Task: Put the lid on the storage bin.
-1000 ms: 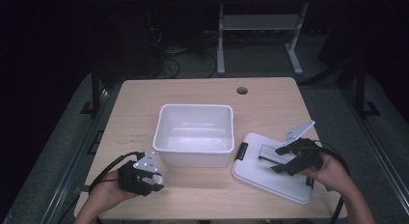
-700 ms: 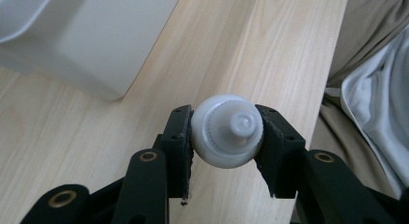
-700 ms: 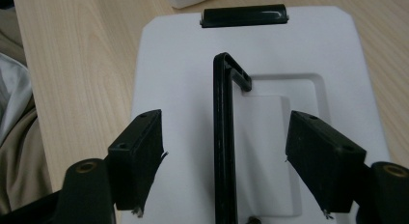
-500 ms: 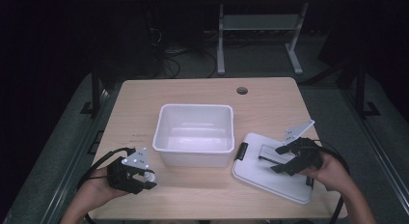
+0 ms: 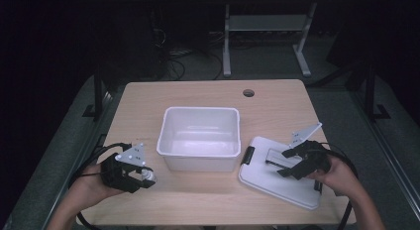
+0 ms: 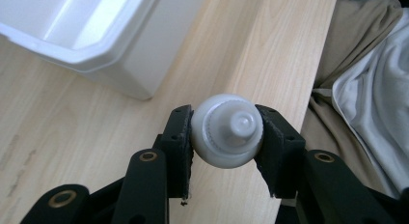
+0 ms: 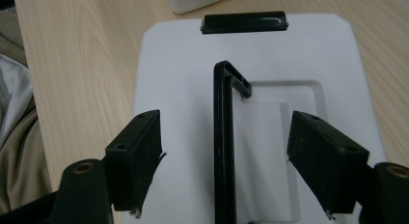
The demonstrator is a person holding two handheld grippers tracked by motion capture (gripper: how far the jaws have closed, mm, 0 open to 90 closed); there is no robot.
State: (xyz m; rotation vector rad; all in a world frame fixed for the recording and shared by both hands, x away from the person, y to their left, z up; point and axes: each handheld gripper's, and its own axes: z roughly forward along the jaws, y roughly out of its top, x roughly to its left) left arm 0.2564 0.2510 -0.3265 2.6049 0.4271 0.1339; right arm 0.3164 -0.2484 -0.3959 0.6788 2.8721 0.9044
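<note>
dark floor and cables ring a pale wooden table (image 5: 208, 200) in the high view. at its lower left, the left gripper (image 5: 141, 178) is clamped on a small white bottle (image 6: 226, 131), both pads pressed against its round sides, the ribbed cap facing that gripper's camera; bottle and gripper sit just left of the white plastic bin (image 5: 199, 138) at the table's centre. at the lower right lies the bin's white lid (image 5: 270, 178), flat on the wood, with a black clip (image 7: 244, 21) on its edge nearest the bin. its black handle (image 7: 224, 137) stands raised between the wide-spread jaws of the right gripper (image 7: 224, 159), which touch nothing.
</note>
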